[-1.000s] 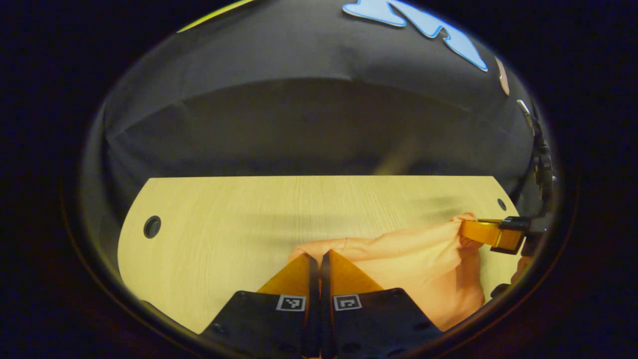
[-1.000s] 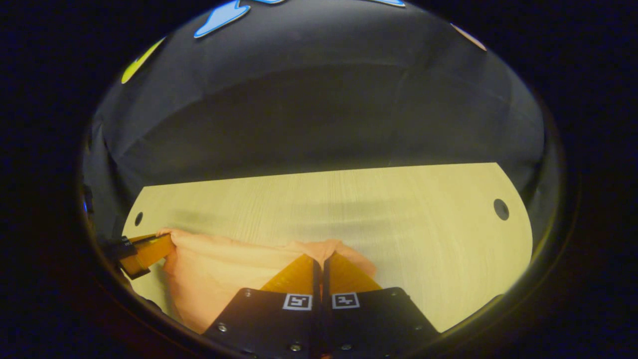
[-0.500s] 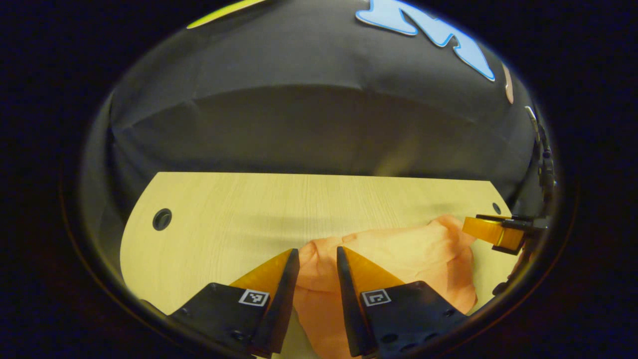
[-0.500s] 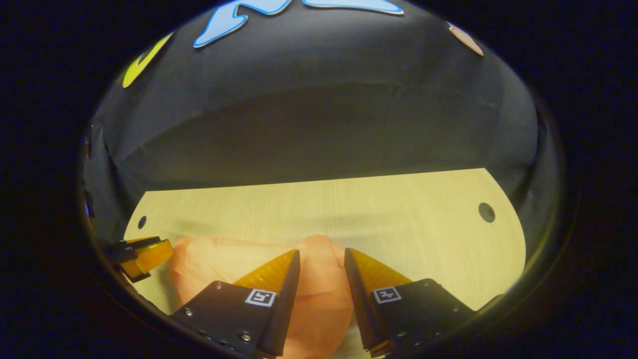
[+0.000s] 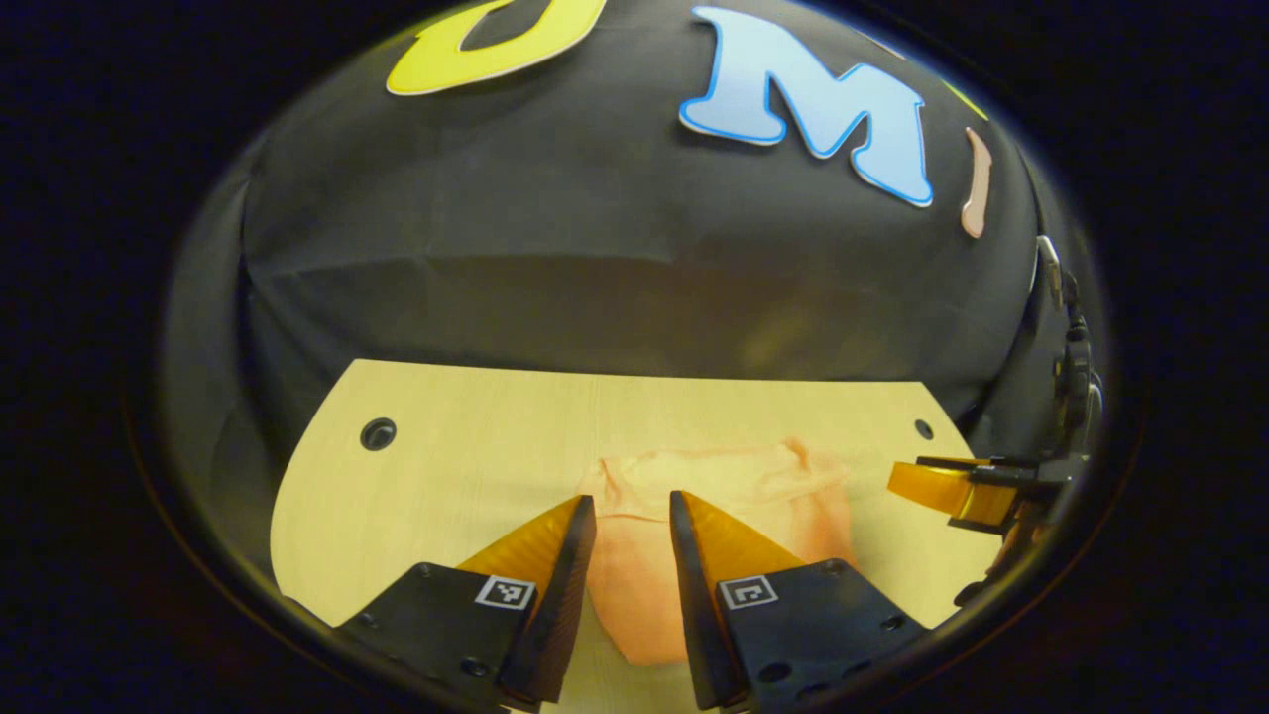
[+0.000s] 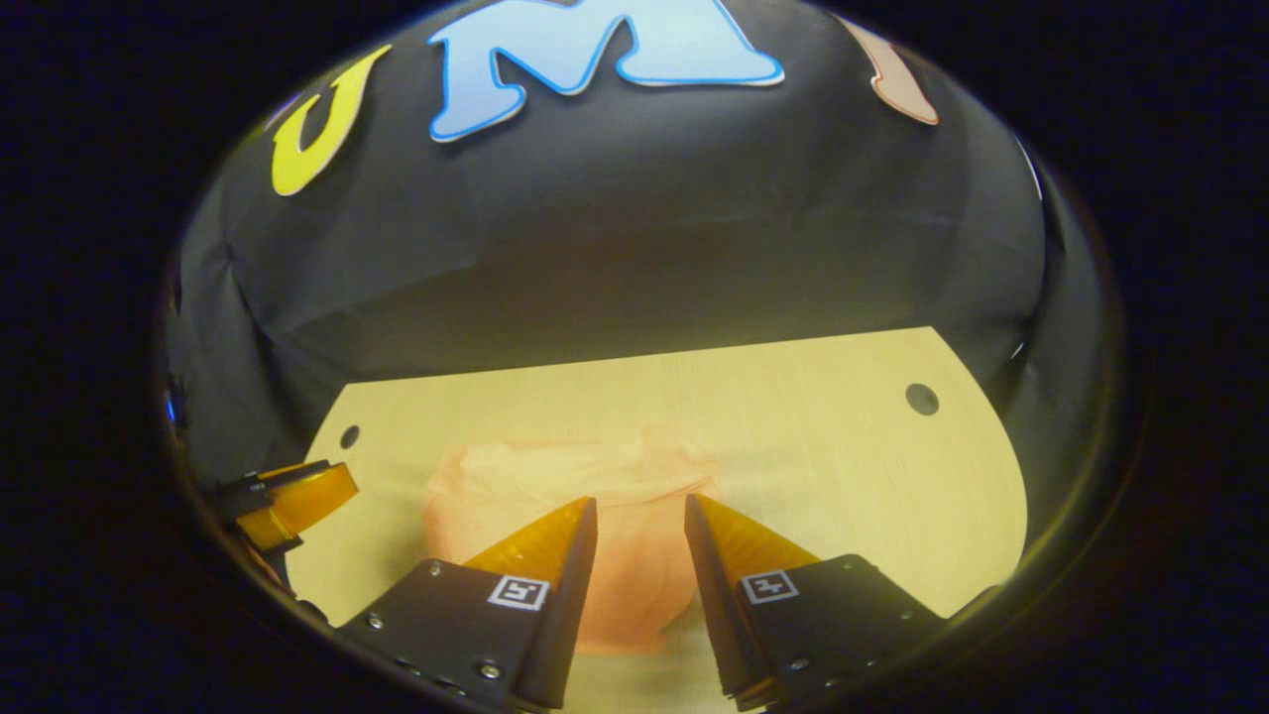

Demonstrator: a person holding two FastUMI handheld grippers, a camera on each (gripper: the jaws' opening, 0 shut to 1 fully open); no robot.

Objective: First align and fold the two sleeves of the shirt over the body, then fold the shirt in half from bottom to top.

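**Shirt lying folded on the table, both grippers spread above it**

We see the shirt (image 5: 714, 516) as a compact, pale orange bundle lying on the table (image 5: 456, 466), closer to the near edge than to the far one. Its far edge is bunched and wrinkled, with small raised puckers along the top; the near part is smoother and rounds off toward us. We cannot make out separate sleeves or a collar in the bundle. In the right gripper view the shirt (image 6: 555, 476) has the same shape, wider at the far side and narrowing to a rounded lobe near the camera.

The left gripper (image 5: 633, 516) hangs over the shirt with its fingers spread apart; cloth shows in the gap between them, but neither finger presses on it. The right gripper (image 6: 639, 516) stands the same way, fingers parted, with the shirt visible between and beyond them.

In the left gripper view we see the right gripper (image 5: 952, 488) at the right side, apart from the shirt. In the right gripper view the left gripper (image 6: 297, 496) sits at the left, also clear of the cloth.

The table is light wood with small round holes (image 5: 378, 433) near its far corners.
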